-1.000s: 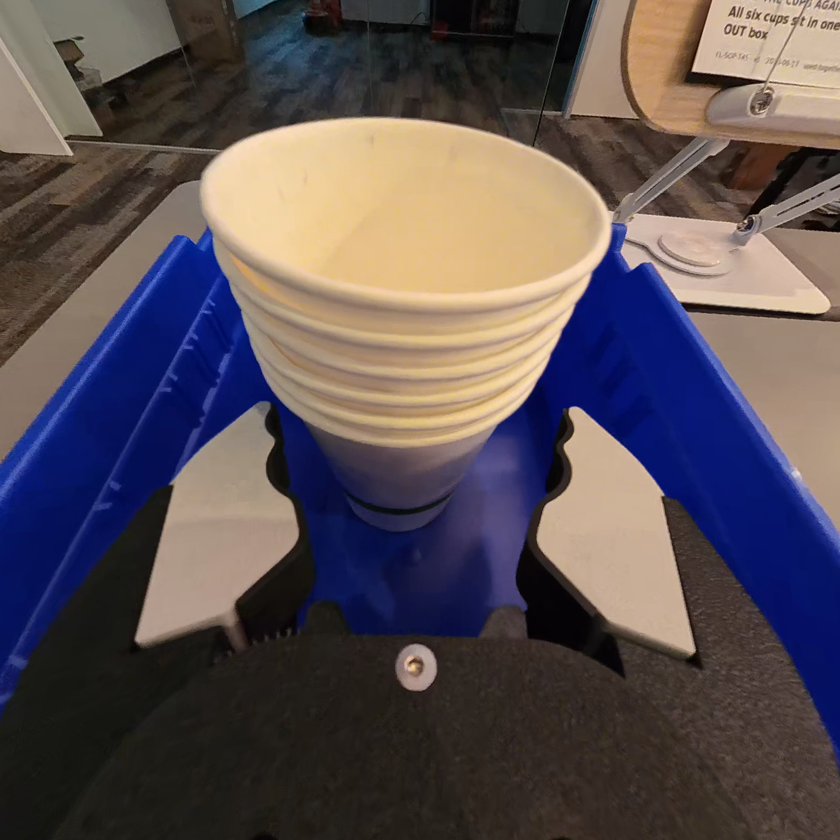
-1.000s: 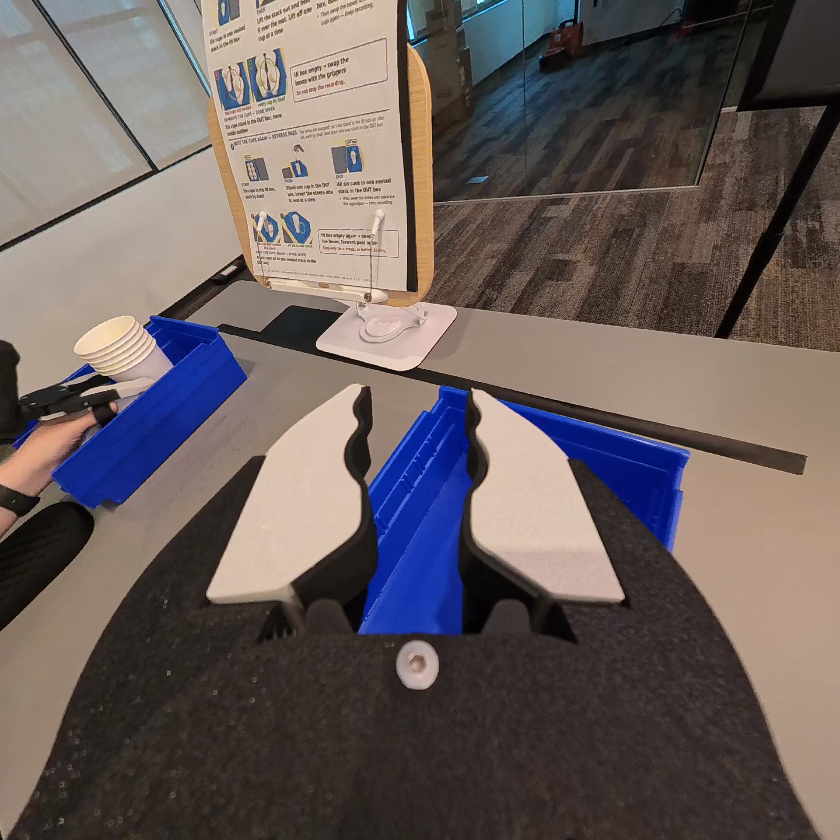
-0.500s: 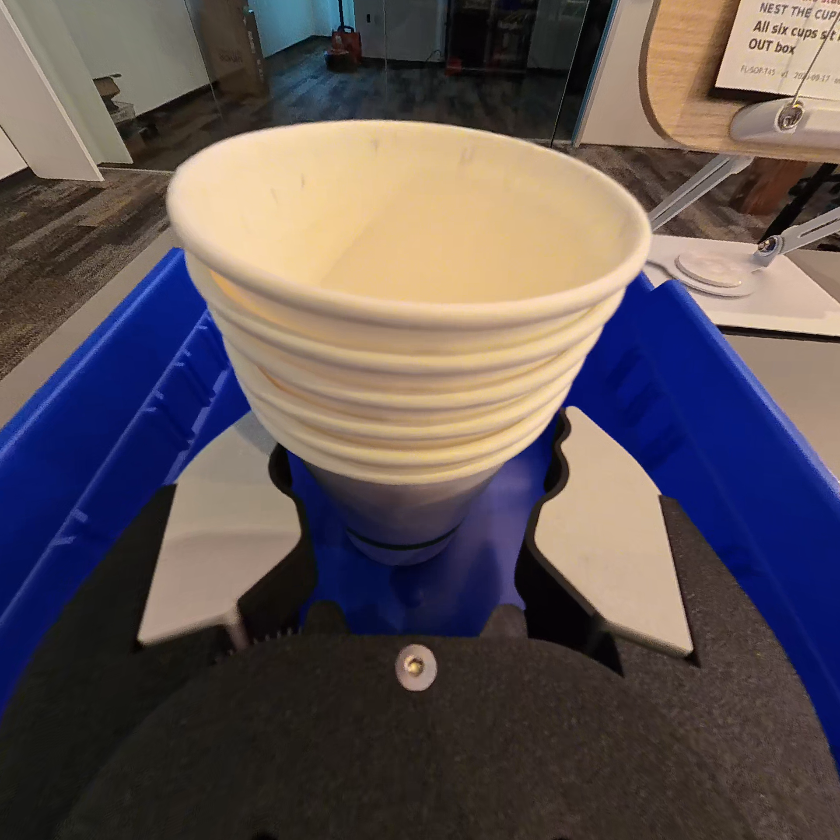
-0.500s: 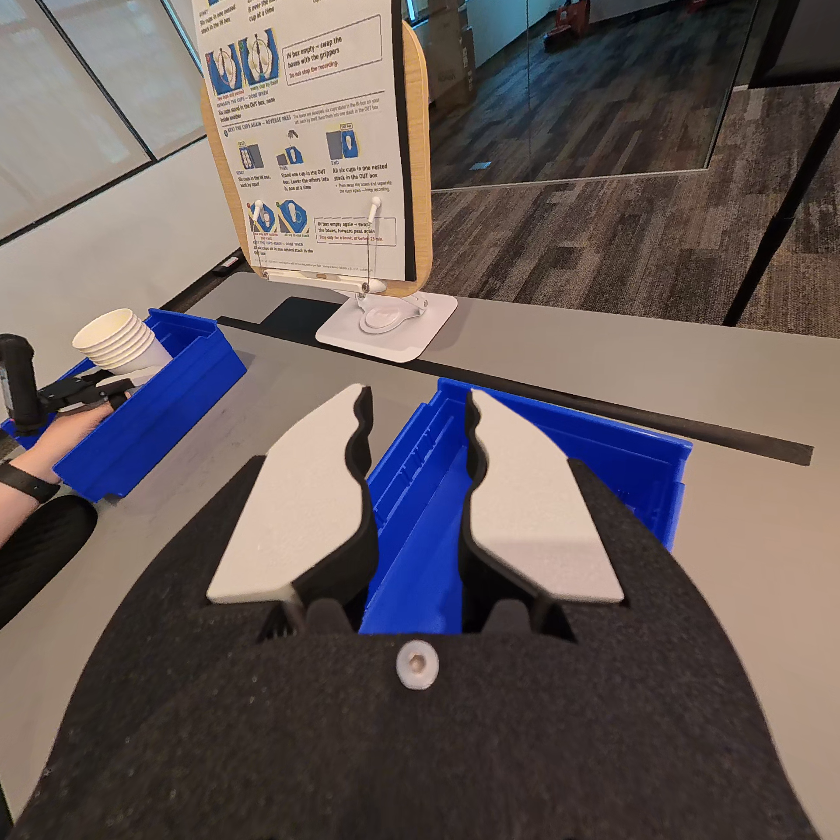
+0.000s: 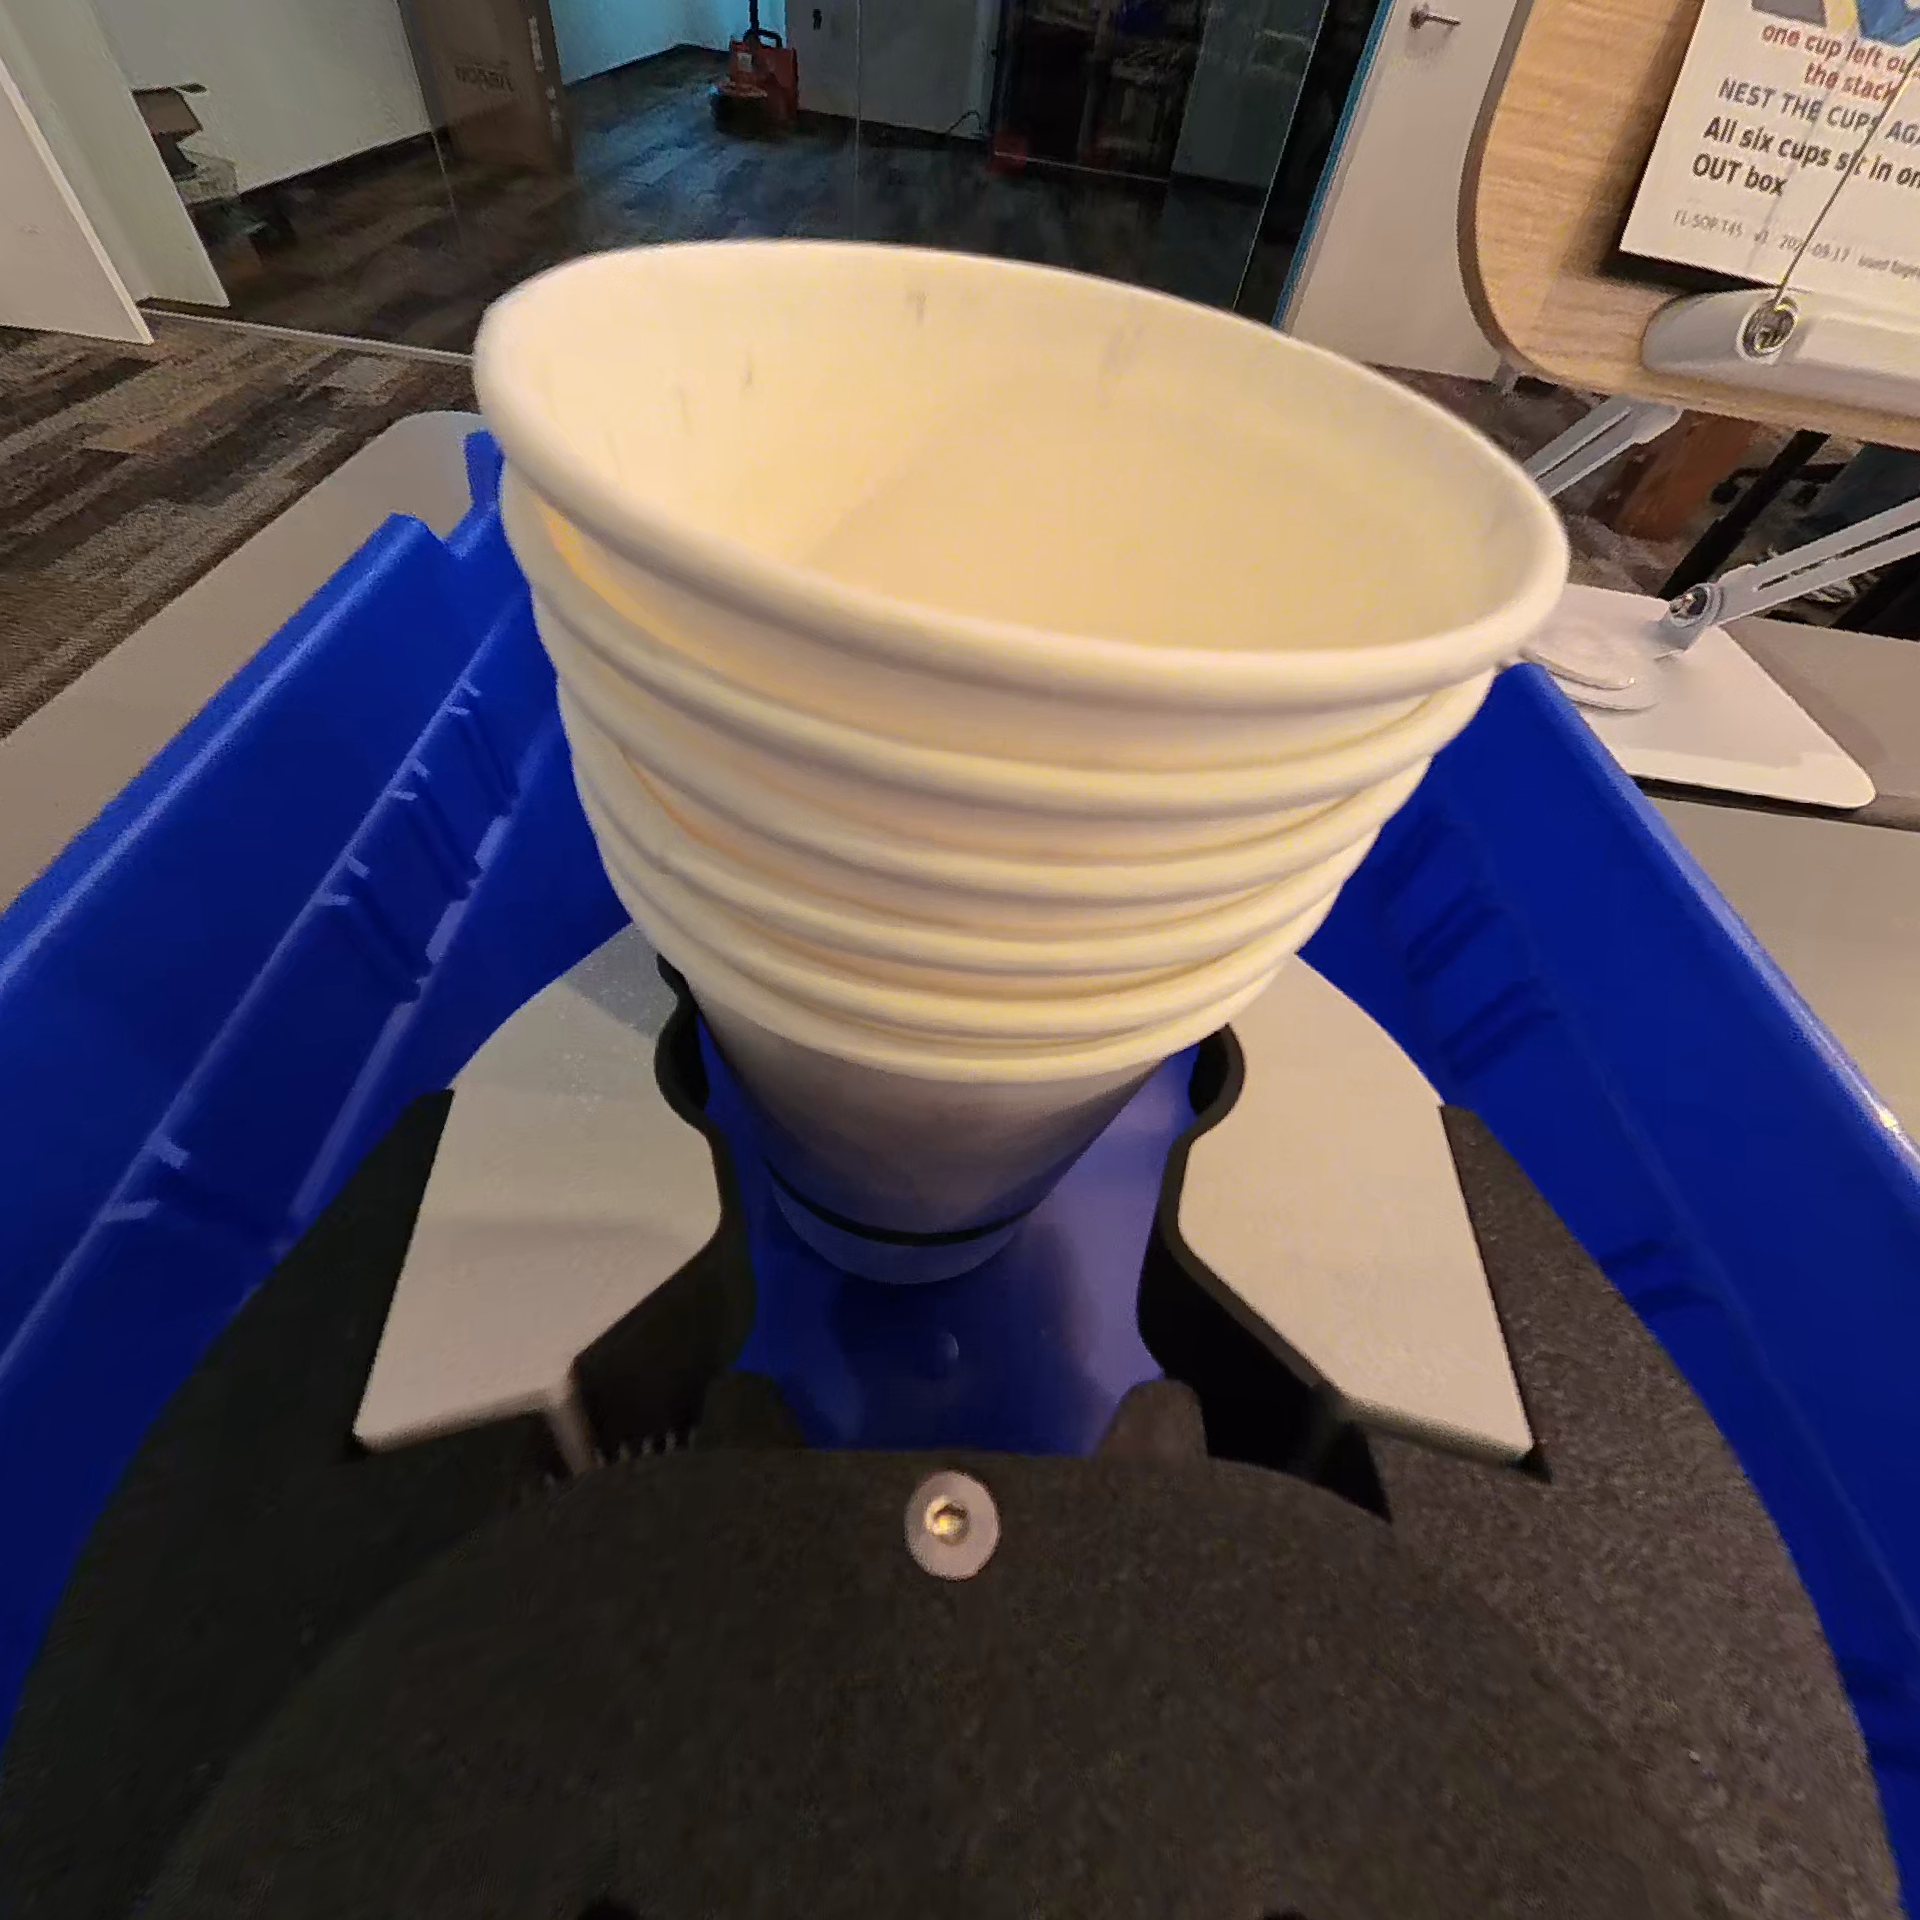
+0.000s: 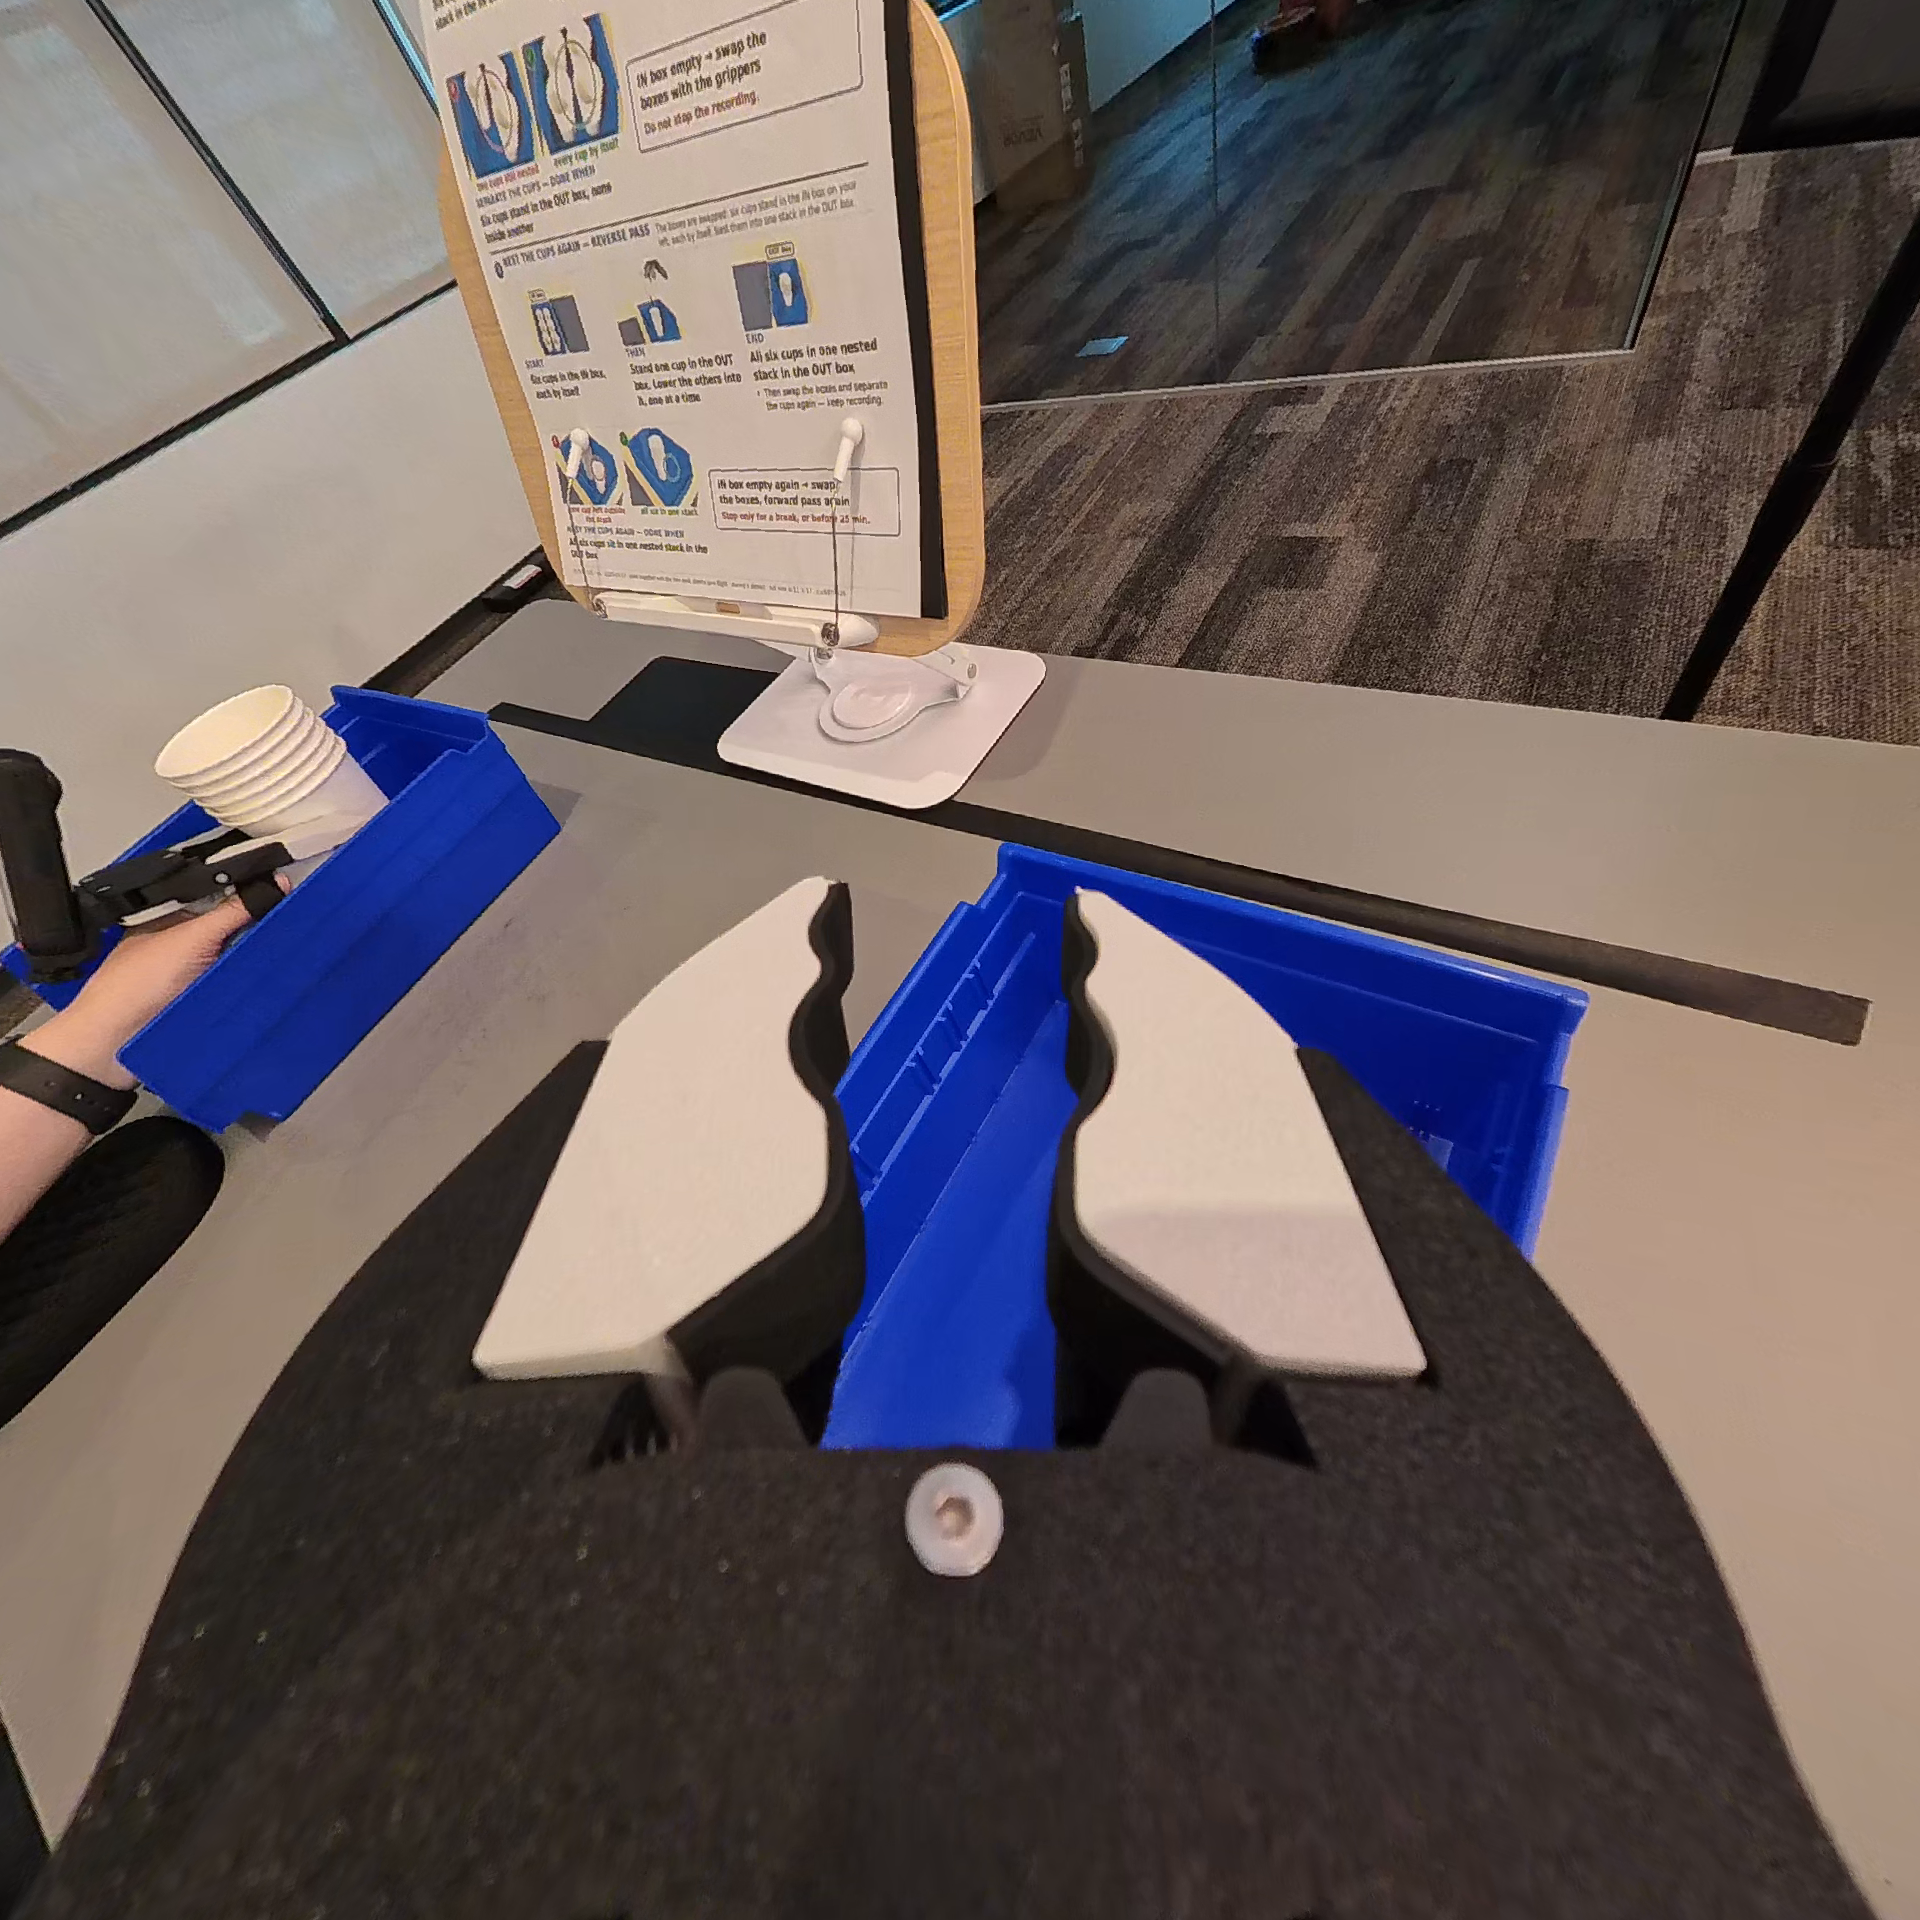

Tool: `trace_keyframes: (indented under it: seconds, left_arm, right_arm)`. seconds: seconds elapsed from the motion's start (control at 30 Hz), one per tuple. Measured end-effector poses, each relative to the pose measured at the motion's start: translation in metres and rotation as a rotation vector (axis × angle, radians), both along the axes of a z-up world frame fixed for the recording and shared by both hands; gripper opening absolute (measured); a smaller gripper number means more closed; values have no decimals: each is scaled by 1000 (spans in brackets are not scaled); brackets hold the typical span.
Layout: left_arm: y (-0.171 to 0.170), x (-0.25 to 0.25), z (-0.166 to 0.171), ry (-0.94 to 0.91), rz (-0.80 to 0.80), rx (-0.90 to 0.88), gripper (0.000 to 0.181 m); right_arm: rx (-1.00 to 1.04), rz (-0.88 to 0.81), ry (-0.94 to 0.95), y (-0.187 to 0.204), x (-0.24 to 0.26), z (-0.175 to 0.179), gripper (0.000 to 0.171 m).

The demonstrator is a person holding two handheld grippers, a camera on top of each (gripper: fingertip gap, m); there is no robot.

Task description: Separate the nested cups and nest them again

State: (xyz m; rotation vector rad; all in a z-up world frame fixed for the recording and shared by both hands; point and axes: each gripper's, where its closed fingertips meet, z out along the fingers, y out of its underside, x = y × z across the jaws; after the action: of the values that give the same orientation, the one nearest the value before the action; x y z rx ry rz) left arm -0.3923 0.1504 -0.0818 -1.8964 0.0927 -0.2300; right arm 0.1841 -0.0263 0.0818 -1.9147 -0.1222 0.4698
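My left tongs [image 5: 951,1101] sit low inside the left blue bin [image 5: 260,935], spread wide with the stack of nested paper cups [image 5: 987,665] standing between the two grey fingers [image 5: 561,1195]. The left finger's black inner edge lies right against the lowest cup's wall, while on the right a strip of blue bin floor shows between the cup and the finger, so the tongs are open around the stack and not clamped on it. The cups are cream-white with their rims layered one above another, mouth up, and the stack leans a little toward the right. Its base rests on the bin floor.

From the right wrist view I can see the same stack [image 6: 265,764] well off to my left, rising above the rim of that bin [image 6: 353,925], with the left tongs [image 6: 197,873] at its foot and my hand [image 6: 135,977] behind them, a dark band on the wrist.

My right tongs [image 6: 951,935] hang above the near end of the second blue bin [image 6: 1351,997], holding nothing. Their fingers [image 6: 686,1122] stand partly apart, with a clear gap through which the bin's inside shows. No cups are visible in the part of this bin I can see.

Both bins stand well apart on the grey table [image 6: 1351,810]. Beyond them a printed instruction sheet [image 6: 707,312] is clipped on a wooden-backed stand with a white base [image 6: 883,727]
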Motion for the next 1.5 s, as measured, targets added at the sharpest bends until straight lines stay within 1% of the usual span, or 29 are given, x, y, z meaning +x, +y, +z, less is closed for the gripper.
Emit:
trace_keyframes:
  seconds: [0.17,0.33,0.57,0.7,0.97,1.1,1.23,1.33,1.5]
  left_arm:
    - [0,0,2,-25,-8,-7,92]
    - [-2,-2,12,-35,-1,32,92]
    - [-7,1,26,78,-36,93,92]
    - [-14,6,50,109,-59,179,92]
    - [-39,20,123,138,-146,319,91]
    - [-62,40,162,114,-233,387,91]
    - [-90,78,192,73,-366,438,91]
    - [-111,118,200,53,-497,433,91]
    - [-143,193,194,-6,-748,366,91]
  right_arm:
    - [-9,3,3,0,1,-2,38]
    - [-19,6,9,0,2,-5,38]
    - [-25,8,10,0,2,-6,38]
    - [-29,10,8,0,2,-7,38]
    - [-47,13,-8,3,-2,-11,38]
    - [-56,15,-25,4,-5,-12,38]
    - [-53,21,-47,5,-12,-9,38]
    - [-38,39,-63,4,-21,-4,38]
    - [36,107,-84,2,-50,15,37]
